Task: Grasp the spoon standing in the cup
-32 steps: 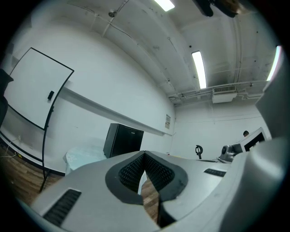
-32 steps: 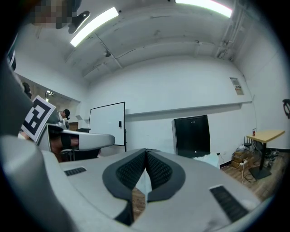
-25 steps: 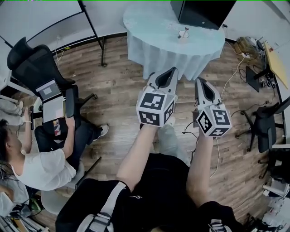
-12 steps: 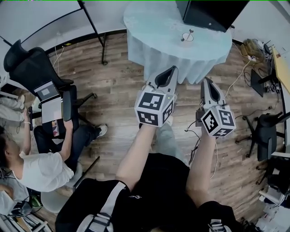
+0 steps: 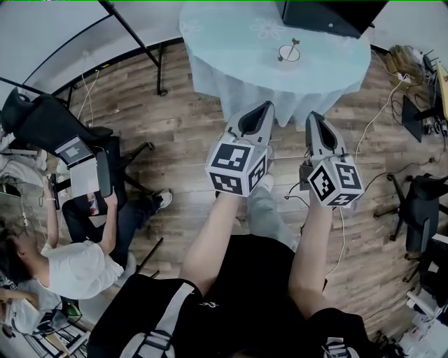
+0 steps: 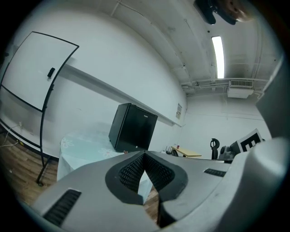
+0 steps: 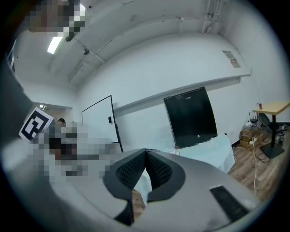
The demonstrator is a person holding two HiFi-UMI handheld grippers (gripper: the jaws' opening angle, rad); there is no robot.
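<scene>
A small white cup [image 5: 288,52] with a spoon [image 5: 293,44] standing in it sits on the round table [image 5: 231,42] under a pale blue cloth, far ahead in the head view. Both grippers are held up over the wooden floor, well short of the table. My left gripper [image 5: 265,105] points at the table's near edge, its jaws together with nothing between them. My right gripper [image 5: 312,115] is beside it, also shut and empty. The left gripper view shows the shut tips [image 6: 144,154] before the table [image 6: 84,142]. The right gripper view shows shut tips [image 7: 146,150].
A black cabinet [image 5: 332,14] stands on the table behind the cup. A seated person [image 5: 77,262] and a black office chair [image 5: 49,122] are at the left. Whiteboard legs [image 5: 136,42] stand at the back left. Cables [image 5: 364,133] and another chair [image 5: 420,203] are at the right.
The table and cup have come nearer and more central in the head view as the person moves forward. Both grippers stay shut, side by side.
</scene>
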